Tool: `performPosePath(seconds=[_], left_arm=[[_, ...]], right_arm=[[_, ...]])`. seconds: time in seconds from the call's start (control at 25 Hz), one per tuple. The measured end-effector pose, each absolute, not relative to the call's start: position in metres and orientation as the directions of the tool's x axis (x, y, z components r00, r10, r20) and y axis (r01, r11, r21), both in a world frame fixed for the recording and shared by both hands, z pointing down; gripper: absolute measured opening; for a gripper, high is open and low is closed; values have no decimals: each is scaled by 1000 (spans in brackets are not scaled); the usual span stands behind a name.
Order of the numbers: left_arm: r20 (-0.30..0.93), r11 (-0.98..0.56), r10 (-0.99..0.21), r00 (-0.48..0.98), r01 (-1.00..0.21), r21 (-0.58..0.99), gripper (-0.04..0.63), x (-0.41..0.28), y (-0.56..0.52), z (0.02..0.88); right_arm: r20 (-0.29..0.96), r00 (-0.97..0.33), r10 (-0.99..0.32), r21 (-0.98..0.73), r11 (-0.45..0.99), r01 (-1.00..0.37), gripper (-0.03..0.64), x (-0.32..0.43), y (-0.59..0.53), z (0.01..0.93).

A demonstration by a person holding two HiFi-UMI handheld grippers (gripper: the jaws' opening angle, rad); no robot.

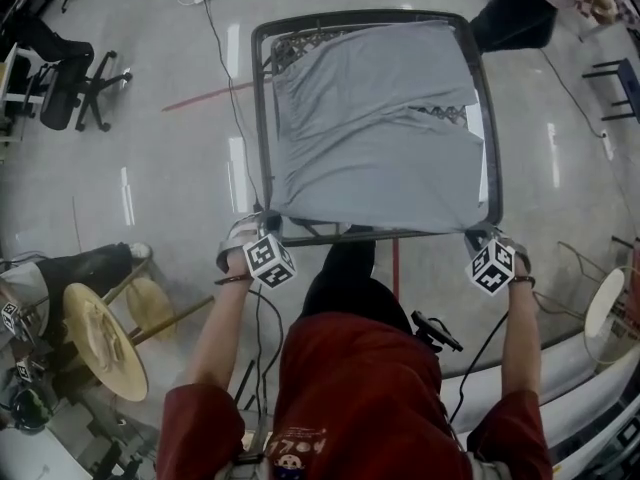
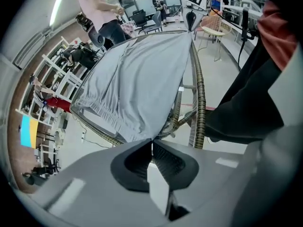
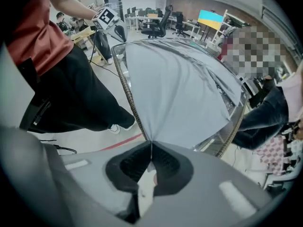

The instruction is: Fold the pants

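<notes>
Grey pants (image 1: 375, 128) lie spread over a dark-framed table (image 1: 260, 118), waistband toward its far left corner. My left gripper (image 1: 268, 230) is shut on the near left corner of the pants (image 2: 137, 84), the cloth pinched between its pads (image 2: 152, 142). At the near right corner my right gripper (image 1: 478, 238) is shut on the pants (image 3: 180, 93), with the fabric running straight into its closed jaws (image 3: 150, 143). Both grippers point steeply down at the table's near edge.
The person holding the grippers stands in dark trousers (image 1: 345, 278) against the near edge. Another person (image 1: 515, 8) stands at the table's far right corner. A wicker stool (image 1: 105, 338) sits on the floor at left, an office chair (image 1: 70, 83) farther back, and cables (image 1: 225, 58) run beside the table.
</notes>
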State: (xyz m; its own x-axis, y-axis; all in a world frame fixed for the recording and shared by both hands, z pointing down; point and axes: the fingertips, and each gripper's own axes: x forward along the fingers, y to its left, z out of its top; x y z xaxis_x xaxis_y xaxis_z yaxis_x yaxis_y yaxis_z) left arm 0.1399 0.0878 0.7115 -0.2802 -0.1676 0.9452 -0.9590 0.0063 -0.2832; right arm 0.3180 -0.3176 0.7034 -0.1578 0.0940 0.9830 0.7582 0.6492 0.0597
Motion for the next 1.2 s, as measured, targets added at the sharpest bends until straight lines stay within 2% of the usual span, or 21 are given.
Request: performPosePath(seconds=[0.4, 0.68, 0.88, 1.08, 1.12, 1.16, 1.2], left_arm=[[924, 4, -204, -322, -945, -328, 8, 129, 82, 699], [948, -91, -177, -263, -955, -282, 155, 139, 85, 718], [962, -137, -143, -233, -958, -252, 164, 131, 83, 722], [970, -182, -128, -207, -956, -228, 155, 127, 81, 724], [969, -196, -123, -216, -952, -237, 126, 126, 81, 724], [966, -204, -120, -229, -947, -249, 55, 124, 82, 724], [965, -205, -118, -236, -945, -256, 47, 122, 82, 724]], right_arm=[[973, -213, 90, 99, 669, 737, 9, 309, -317, 694], [973, -212, 88, 99, 673, 733, 9, 309, -314, 696], [973, -208, 96, 90, 673, 734, 9, 303, -314, 697], [973, -206, 102, 84, 678, 730, 9, 298, -317, 699], [973, -209, 100, 86, 679, 729, 9, 296, -317, 698], [972, -213, 98, 90, 680, 727, 9, 294, -318, 697], [971, -217, 96, 94, 682, 725, 9, 292, -319, 696]])
